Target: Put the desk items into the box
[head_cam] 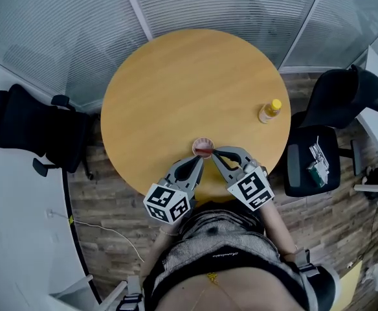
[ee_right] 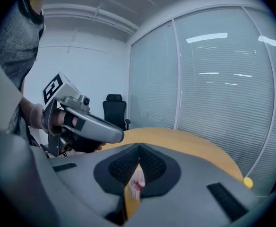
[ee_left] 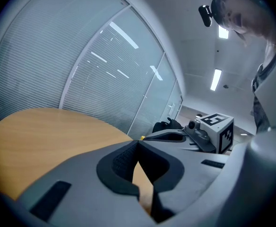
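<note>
right gripper (head_cam: 213, 153) is clenched tip to tip over the near edge of the round table (head_cam: 176, 89), seemingly nipping the right rim of the small cup (head_cam: 203, 147), which shows in the slot under its jaws. left gripper (head_cam: 200, 159), also clenched but empty, sits just beside the cup's near side. the yellow-capped bottle (head_cam: 270, 111) stands well apart to the right, nearer the right hand; no box is in view.

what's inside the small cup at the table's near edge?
Something red shows inside the small cup; it is too small to identify. The tips of the left gripper and right gripper cover its near rim, so the lower part is unseen.
</note>
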